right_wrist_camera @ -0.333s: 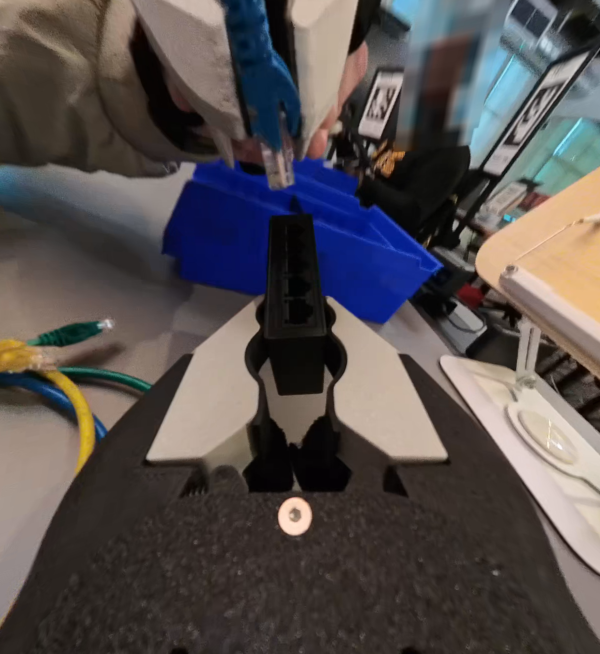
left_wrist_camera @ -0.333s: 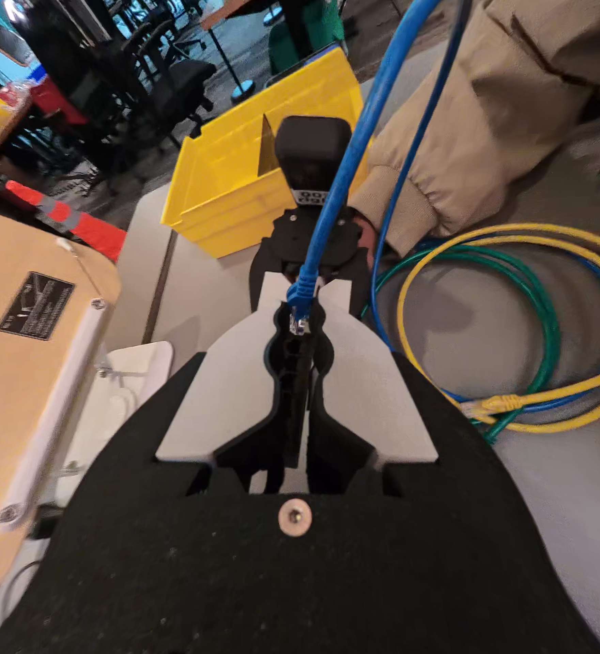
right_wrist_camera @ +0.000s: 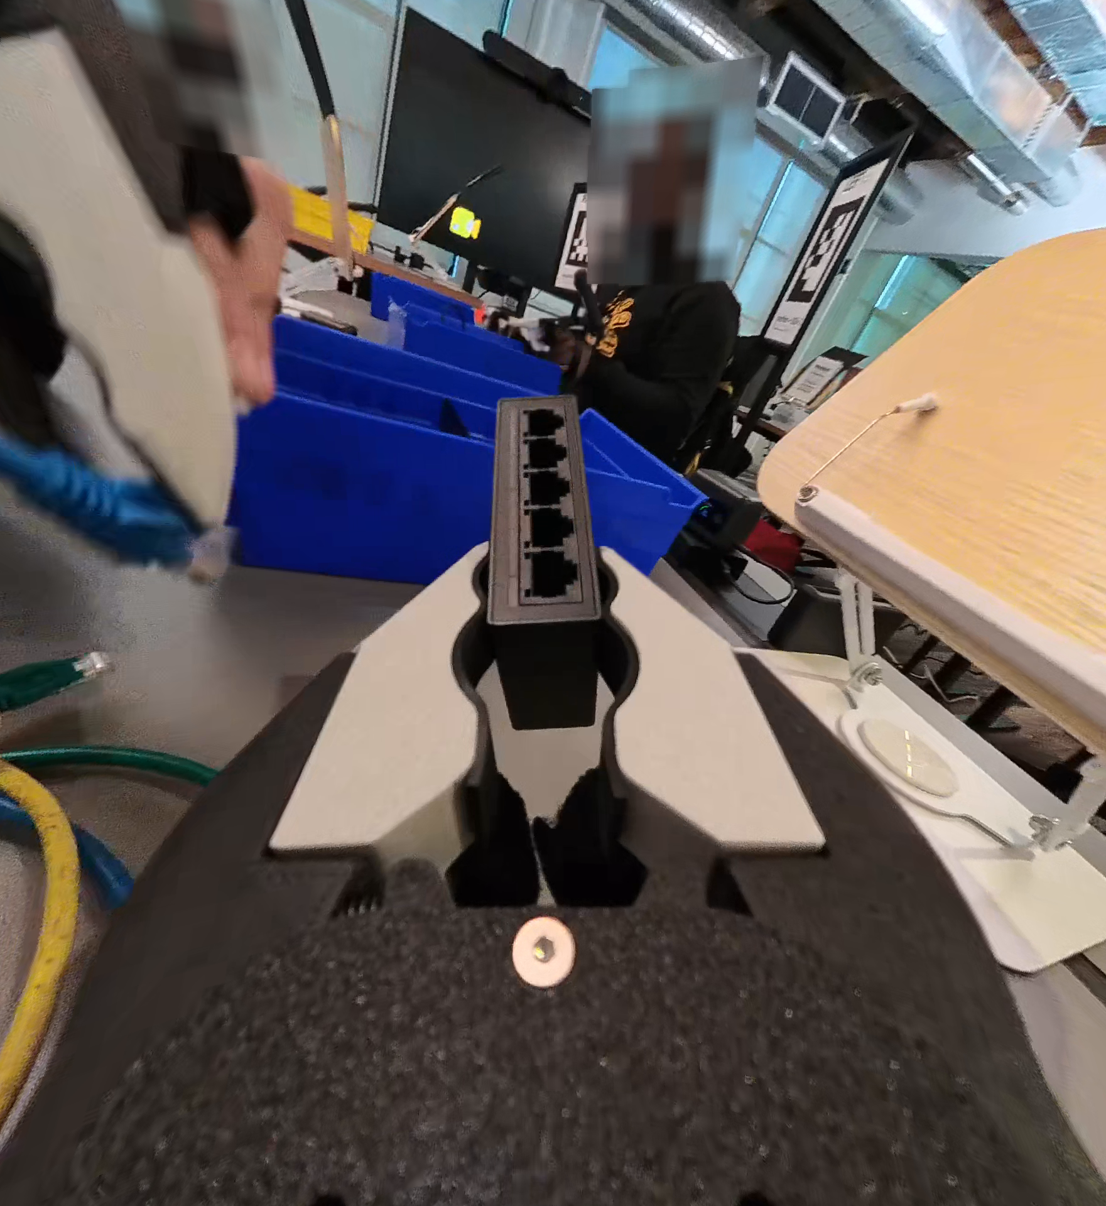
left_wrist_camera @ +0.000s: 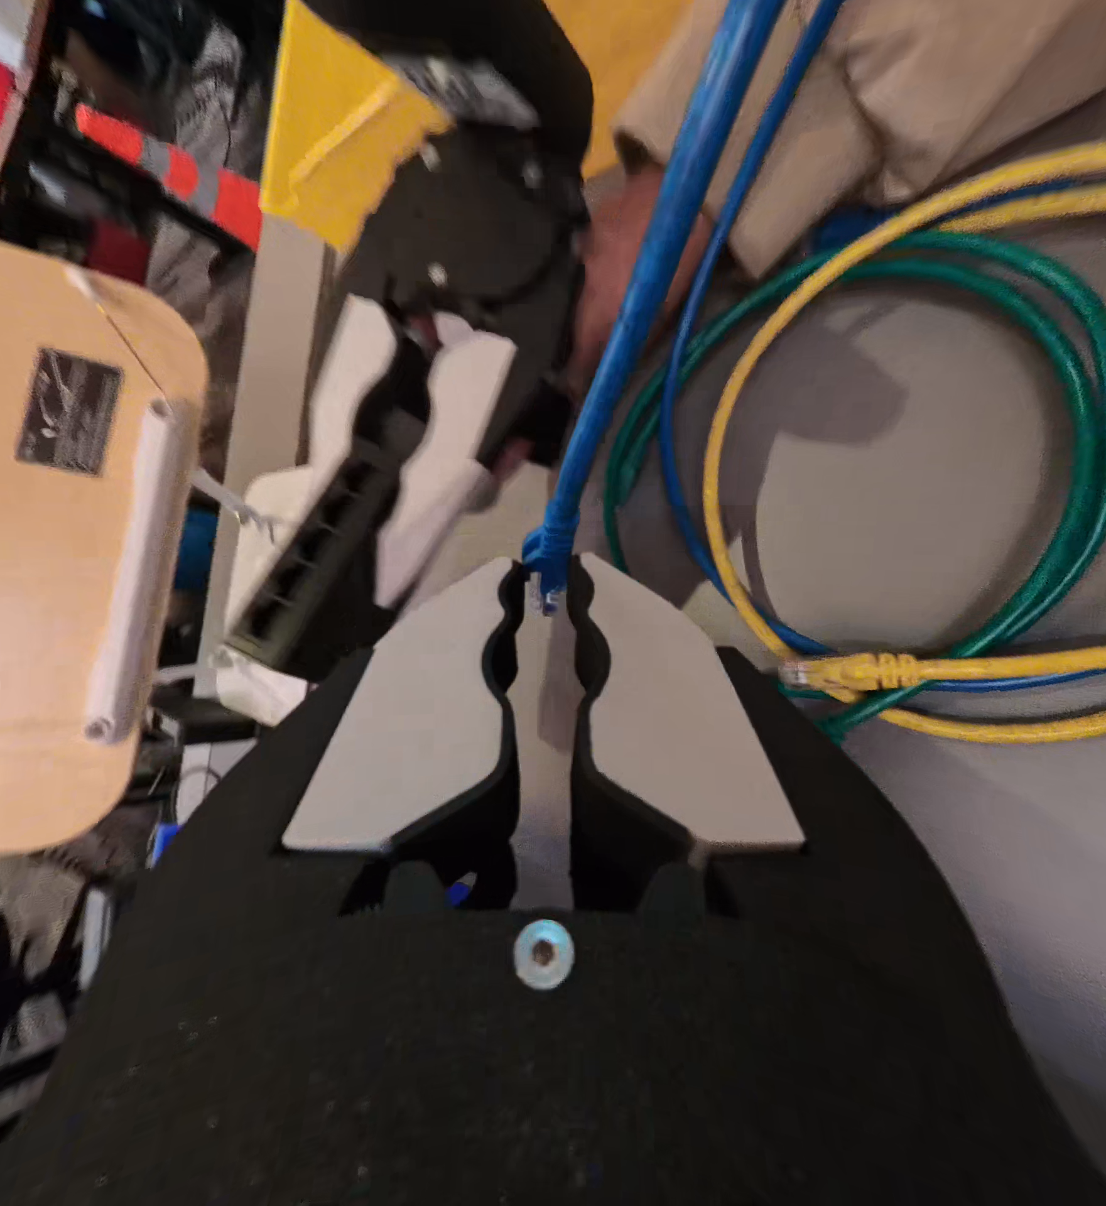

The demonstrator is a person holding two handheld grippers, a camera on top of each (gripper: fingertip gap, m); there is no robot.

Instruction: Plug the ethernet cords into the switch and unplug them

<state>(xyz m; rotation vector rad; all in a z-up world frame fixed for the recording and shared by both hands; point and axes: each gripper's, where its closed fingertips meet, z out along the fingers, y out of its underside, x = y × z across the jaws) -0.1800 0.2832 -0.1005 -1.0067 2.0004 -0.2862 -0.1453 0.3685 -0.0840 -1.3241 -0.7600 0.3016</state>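
The right gripper (right_wrist_camera: 543,587) is clamping the black switch (right_wrist_camera: 542,515) at its near end, with the row of empty ports facing up and toward the camera and the far end sticking out past the fingertips. The left gripper (left_wrist_camera: 547,574) is pinching the blue cord (left_wrist_camera: 641,287) just behind its clear plug (left_wrist_camera: 545,597), which is poking out between the tips; seen from the right wrist, that plug (right_wrist_camera: 211,551) is hanging off to the left of the switch and well apart from it, over the grey desk (right_wrist_camera: 145,620). No cord is sitting in any port, so the step in hand looks like bringing the blue plug to the switch.

To do it well, the right gripper should be holding the switch steady while the left does the moving. The plug needs turning until it is pointing straight into a port, with its latch tab matching the notch side; which way the tab is facing cannot be told through the blur. The grip near the plug gives little slack, so it should push in along the port's axis rather than at an angle, and firmly enough to seat.

The yellow cord (left_wrist_camera: 863,672) and the green cord (left_wrist_camera: 1059,339) are lying coiled on the desk, their plugs free. The blue cord's trailing length is running through that coil, so a snag is worth watching for.
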